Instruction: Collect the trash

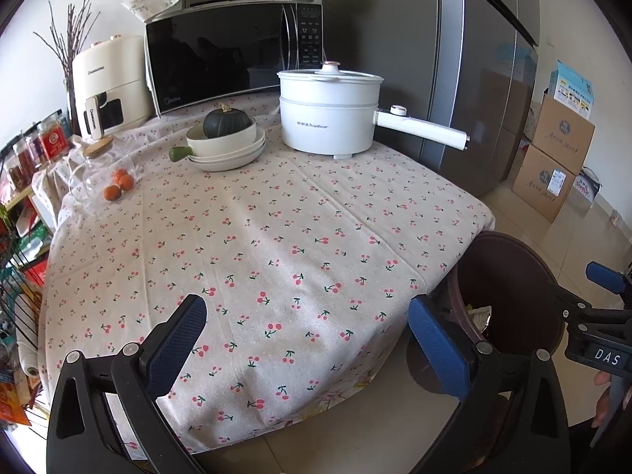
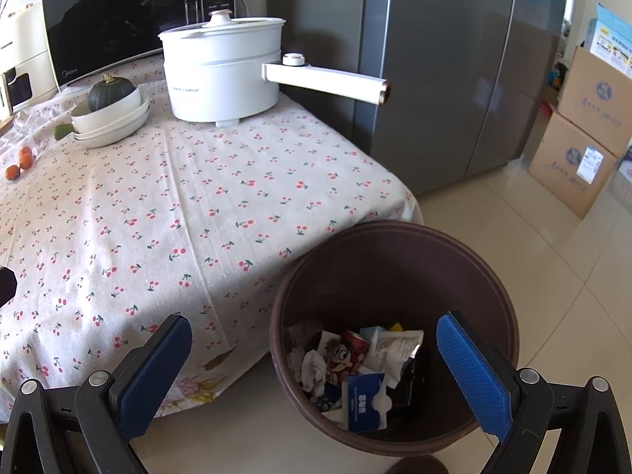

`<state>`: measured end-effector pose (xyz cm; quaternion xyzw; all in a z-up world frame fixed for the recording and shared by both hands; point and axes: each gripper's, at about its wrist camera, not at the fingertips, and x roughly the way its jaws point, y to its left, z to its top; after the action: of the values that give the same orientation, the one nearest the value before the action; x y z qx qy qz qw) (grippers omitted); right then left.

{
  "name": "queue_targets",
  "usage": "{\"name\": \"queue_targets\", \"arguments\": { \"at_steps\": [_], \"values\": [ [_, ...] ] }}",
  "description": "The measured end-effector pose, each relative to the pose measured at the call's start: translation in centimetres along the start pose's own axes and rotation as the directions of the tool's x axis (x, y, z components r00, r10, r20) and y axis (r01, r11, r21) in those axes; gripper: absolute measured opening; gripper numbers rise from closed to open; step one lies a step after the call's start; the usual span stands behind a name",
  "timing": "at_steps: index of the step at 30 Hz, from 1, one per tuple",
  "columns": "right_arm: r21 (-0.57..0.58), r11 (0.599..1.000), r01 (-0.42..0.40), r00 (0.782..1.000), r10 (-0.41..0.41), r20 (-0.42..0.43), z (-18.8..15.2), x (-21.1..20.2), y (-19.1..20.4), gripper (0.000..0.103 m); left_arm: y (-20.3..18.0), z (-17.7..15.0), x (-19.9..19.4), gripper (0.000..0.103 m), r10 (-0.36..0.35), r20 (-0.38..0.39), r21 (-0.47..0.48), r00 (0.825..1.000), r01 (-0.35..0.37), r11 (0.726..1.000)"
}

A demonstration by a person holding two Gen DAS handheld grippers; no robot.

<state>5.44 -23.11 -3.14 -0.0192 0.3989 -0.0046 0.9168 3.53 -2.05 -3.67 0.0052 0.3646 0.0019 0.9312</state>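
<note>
A brown round trash bin (image 2: 395,245) stands on the floor at the table's near right corner. It holds several pieces of trash (image 2: 363,371): crumpled tissue, a red cartoon can, a blue carton, wrappers. My right gripper (image 2: 316,371) is open and empty above the bin's mouth. My left gripper (image 1: 308,339) is open and empty above the near edge of the cherry-print tablecloth (image 1: 276,237). The bin shows in the left wrist view (image 1: 513,276), with the right gripper's fingertips (image 1: 604,276) beside it.
On the table's far side stand a white electric pot (image 1: 330,112) with a long handle, stacked bowls holding a dark squash (image 1: 227,134), small oranges (image 1: 118,185), a glass jar, a microwave (image 1: 233,63) and an air fryer. A grey fridge (image 2: 454,71) and cardboard boxes (image 2: 584,138) stand to the right.
</note>
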Motion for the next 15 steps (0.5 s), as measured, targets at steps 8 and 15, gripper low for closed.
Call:
{"name": "queue_targets", "arguments": {
  "at_steps": [8,15],
  "values": [
    [0.009,1.000,0.001,1.000,-0.001,0.011,-0.03,-0.23,-0.08,0.102,-0.70,0.13,-0.11,0.103,-0.010,-0.001,0.007,1.000,0.010,1.000],
    [0.010,1.000,0.005,1.000,-0.005,0.026,0.02,-0.60,-0.23,0.102,-0.51,0.18,-0.15,0.103,0.009,-0.004,-0.004,1.000,-0.009,1.000]
  ]
}}
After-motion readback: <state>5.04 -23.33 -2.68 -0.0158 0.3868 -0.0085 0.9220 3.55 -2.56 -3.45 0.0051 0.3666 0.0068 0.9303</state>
